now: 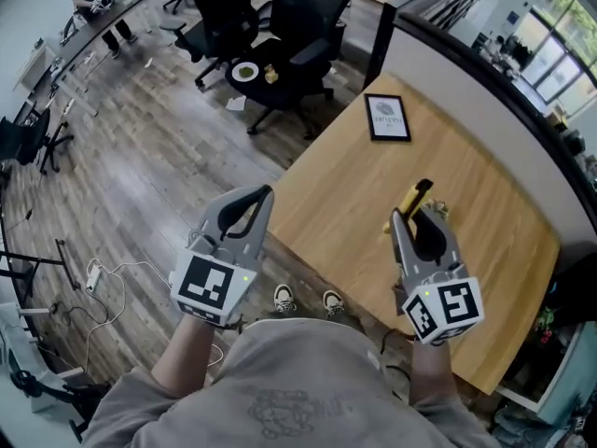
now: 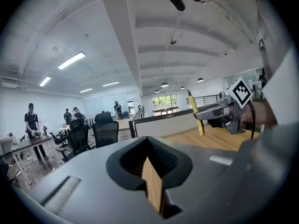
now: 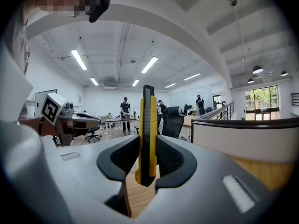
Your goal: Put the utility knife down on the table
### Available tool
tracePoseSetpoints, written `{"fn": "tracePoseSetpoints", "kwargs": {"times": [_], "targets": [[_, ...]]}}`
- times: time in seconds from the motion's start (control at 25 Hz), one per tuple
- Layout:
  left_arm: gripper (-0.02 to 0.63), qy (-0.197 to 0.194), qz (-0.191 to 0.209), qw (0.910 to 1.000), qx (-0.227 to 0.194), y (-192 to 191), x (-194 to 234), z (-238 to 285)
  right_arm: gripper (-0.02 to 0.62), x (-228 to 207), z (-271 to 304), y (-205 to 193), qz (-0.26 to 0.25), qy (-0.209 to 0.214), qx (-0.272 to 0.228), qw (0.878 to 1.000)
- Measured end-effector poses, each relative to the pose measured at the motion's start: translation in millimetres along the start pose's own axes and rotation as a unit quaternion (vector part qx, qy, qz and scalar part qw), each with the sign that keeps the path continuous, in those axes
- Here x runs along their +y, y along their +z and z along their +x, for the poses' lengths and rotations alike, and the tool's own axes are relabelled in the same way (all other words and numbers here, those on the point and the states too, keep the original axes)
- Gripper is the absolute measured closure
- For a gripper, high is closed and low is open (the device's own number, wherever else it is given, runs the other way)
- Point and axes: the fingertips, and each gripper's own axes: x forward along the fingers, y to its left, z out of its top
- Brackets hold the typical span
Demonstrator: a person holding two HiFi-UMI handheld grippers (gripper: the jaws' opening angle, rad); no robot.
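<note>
A yellow and black utility knife [image 1: 415, 197] sticks up out of my right gripper [image 1: 401, 217], which is shut on it above the near part of the wooden table [image 1: 354, 175]. In the right gripper view the knife [image 3: 148, 134] stands upright between the dark pads of the right gripper [image 3: 148, 169]. The knife [image 2: 195, 113] also shows in the left gripper view, held in the air over the tabletop. My left gripper [image 1: 264, 194] hangs over the floor just left of the table's corner, shut with nothing in it. In its own view the left gripper [image 2: 148, 146] is bare.
A black-framed picture [image 1: 386, 117] lies on the far part of the table. Black office chairs [image 1: 280, 35] stand beyond the table's corner. A dark-topped partition [image 1: 485, 73] runs along the table's right side. A power strip with cables [image 1: 93, 273] lies on the wooden floor at the left.
</note>
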Motion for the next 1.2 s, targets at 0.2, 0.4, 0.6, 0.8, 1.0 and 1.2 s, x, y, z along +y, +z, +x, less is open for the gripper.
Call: {"fn": "tracePoseSetpoints", "kwargs": {"times": [0.2,0.4,0.6,0.8,1.0,1.2], "targets": [[0.606,-0.018,0.007,0.9998,-0.002,-5.2,12.1,1.2,0.477,10.7,1.4,2.7,-0.001,-0.017,-0.001,1.000],[0.606,-0.025,0.001,0.9997,-0.004,-6.0,19.2,6.6,0.477,9.4,10.5,-0.3,0.002,-0.024,0.008,1.000],[0.606,-0.021,-0.006,0.9997,0.002,-12.7,29.6,21.9,0.477,-0.1,34.2,-10.5,-0.001,-0.017,0.044,0.999],[0.606,-0.017,-0.023,0.9995,0.015,-30.0,41.6,46.8,0.477,-14.8,77.7,-37.8,-0.008,0.002,0.093,0.996],[0.606,-0.020,-0.042,0.9975,0.054,-66.2,46.9,73.0,0.477,-28.9,123.5,-83.9,0.006,0.020,0.151,0.988],[0.606,-0.027,-0.064,0.9924,0.102,-111.9,44.9,94.6,0.477,-44.1,157.7,-142.1,0.036,0.028,0.210,0.977]]}}
